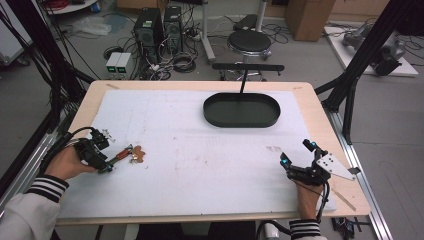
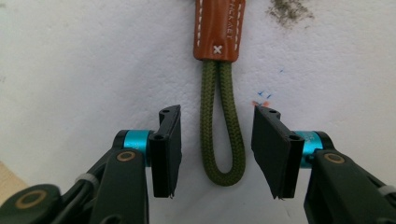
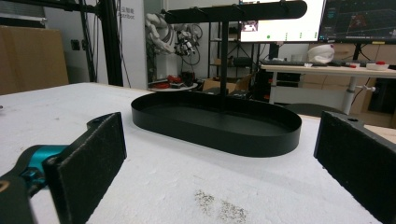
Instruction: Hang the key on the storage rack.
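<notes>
Two jaws of my left gripper (image 2: 217,154) stand apart with the green cord loop (image 2: 223,135) of the keychain between them; neither pad touches the cord, and a strip of white mat shows on each side of it. That loop lies flat on the mat (image 1: 200,150) and runs away from the jaws into a brown leather tab (image 2: 218,29) with white stitching. In the high view I see this gripper (image 1: 102,161) near the left edge of the mat, in my left hand (image 1: 67,162), pointing right along the keychain (image 1: 125,155), whose brown far end lies just past the jaw tips. Beside that hand the mat ends and a narrow band of bare table (image 1: 82,107) follows before the edge, so room is tight there, while to the right of the keychain the mat is bare and wide. My right gripper (image 1: 297,156) rests near the front right corner, well apart from the keychain, its jaws spread wide with nothing between them. Ahead of it, across bare mat, the black oval tray (image 3: 215,122) sits toward the far side of the table, with a thin post rising from it to a black crossbar (image 3: 233,10). Its wall stands near the far edge of the mat.
</notes>
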`<state>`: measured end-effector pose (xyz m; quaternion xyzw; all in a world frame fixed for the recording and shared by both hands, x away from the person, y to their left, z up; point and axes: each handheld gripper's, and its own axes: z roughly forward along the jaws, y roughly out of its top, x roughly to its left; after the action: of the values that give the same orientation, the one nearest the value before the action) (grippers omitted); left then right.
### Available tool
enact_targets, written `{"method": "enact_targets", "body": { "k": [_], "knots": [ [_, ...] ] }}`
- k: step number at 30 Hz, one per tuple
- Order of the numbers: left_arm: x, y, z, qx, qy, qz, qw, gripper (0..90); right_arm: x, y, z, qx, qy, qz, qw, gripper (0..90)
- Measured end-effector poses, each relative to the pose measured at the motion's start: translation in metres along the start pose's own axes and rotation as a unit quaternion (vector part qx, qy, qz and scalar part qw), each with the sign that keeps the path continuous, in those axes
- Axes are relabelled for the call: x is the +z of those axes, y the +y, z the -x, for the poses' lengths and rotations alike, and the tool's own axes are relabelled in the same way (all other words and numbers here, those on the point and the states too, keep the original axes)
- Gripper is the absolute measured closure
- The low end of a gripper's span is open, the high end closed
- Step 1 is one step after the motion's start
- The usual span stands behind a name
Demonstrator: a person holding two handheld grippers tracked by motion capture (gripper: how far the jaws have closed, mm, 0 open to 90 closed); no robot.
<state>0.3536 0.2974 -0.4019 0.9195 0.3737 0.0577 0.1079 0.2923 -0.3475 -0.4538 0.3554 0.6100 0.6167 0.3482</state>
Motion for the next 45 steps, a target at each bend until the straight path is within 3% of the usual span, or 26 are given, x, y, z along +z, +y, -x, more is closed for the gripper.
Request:
{"method": "enact_targets", "body": {
  "k": [8,12,13,24,28,37,41,45],
  "knots": [
    [0.004,0.003,0.0,0.0,-0.003,-0.019,0.9998,60.8,0.0,0.0,0.0,0.0,0.0,0.0,1.0,1.3],
    [0.005,0.003,0.001,-0.003,-0.015,-0.02,0.9997,68.8,0.0,0.0,0.0,0.0,0.0,0.0,1.0,1.3],
    [0.004,0.004,0.001,0.004,-0.015,-0.024,0.9996,74.5,0.0,0.0,0.0,0.0,0.0,0.0,1.0,1.3],
    [0.003,0.004,0.005,0.018,0.009,-0.02,0.9996,78.5,0.0,0.0,0.0,0.0,0.0,0.0,1.0,1.3],
    [0.003,0.003,0.005,0.01,0.012,-0.005,0.9999,78.9,0.0,0.0,0.0,0.0,0.0,0.0,1.0,1.3],
    [-0.006,0.007,0.006,0.019,0.03,0.049,0.9982,79.2,0.001,0.001,0.001,-0.002,0.007,-0.003,1.0,1.2],
    [-0.01,0.011,0.007,0.022,0.025,0.085,0.9958,79.3,0.002,0.001,0.001,-0.006,0.016,-0.01,0.9998,1.2],
    [-0.016,0.019,0.01,0.038,0.022,0.123,0.9914,79.3,0.006,0.008,-0.002,0.005,0.035,-0.024,0.9991,1.3]
  ]
}}
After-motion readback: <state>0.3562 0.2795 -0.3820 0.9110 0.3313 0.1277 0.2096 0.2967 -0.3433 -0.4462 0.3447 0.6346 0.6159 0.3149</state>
